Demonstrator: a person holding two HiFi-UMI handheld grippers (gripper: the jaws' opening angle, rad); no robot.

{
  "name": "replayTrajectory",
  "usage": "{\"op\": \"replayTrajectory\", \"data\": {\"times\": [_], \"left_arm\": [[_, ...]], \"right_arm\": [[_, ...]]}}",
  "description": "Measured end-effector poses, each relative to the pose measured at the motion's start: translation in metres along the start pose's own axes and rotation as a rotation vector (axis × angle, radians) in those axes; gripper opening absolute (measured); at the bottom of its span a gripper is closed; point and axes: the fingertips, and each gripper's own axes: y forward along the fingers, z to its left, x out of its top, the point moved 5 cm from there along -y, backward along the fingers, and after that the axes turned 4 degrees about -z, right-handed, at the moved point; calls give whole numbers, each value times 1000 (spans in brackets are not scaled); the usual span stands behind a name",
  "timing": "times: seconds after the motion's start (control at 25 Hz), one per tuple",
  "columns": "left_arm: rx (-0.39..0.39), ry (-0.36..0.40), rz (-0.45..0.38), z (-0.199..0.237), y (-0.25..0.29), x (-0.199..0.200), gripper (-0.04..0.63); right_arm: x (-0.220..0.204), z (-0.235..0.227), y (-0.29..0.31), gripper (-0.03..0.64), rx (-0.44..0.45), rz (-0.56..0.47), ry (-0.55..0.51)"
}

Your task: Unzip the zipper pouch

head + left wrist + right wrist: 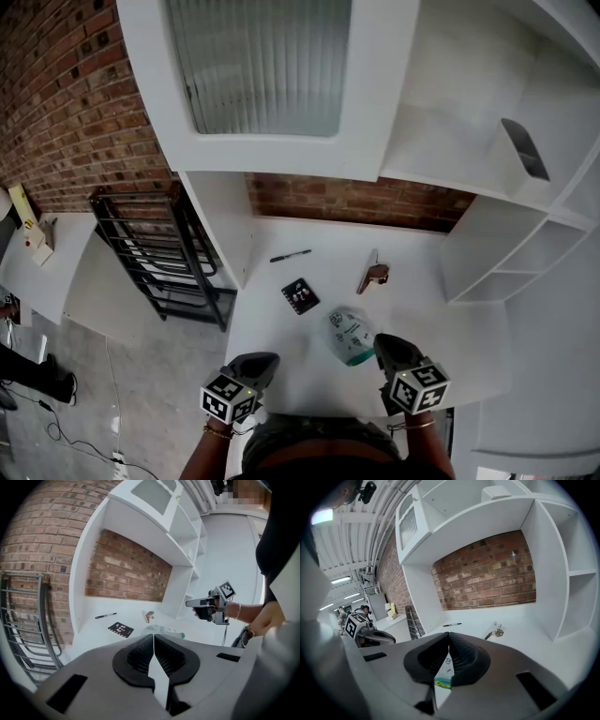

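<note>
The zipper pouch point(349, 336), pale with printed marks and a teal edge, lies flat on the white desk point(309, 375) near its front. My left gripper point(265, 359) hovers over the front-left of the desk, a hand's width left of the pouch point(161, 630). Its jaws point(153, 637) are shut with nothing between them. My right gripper point(384, 343) is at the pouch's right edge, raised a little above the desk and shut point(449, 634). Part of the pouch point(443, 676) shows below through the slit behind its tips. It does not look pinched.
A black pen point(291, 255) lies at the back of the desk. A small black card point(300, 295) sits just left of and behind the pouch, and a brown tag with a metal piece point(373, 277) behind it. White shelves point(506, 262) stand to the right, a metal rack point(159, 253) to the left.
</note>
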Motion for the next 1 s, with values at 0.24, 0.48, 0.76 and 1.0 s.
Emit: {"op": "replayTrajectory", "data": {"times": [0.24, 0.48, 0.76, 1.0], "left_arm": [[4, 6, -14, 2, 6, 4, 8], [11, 33, -13, 1, 10, 6, 8], [10, 73, -2, 0, 13, 9, 8], [27, 133, 16, -1, 18, 9, 8]], "right_arm": [[-3, -1, -2, 2, -7, 24, -15], [-5, -1, -2, 2, -14, 36, -26], [-6, 2, -2, 2, -16, 26, -34], [-12, 7, 4, 2, -14, 17, -29]]}}
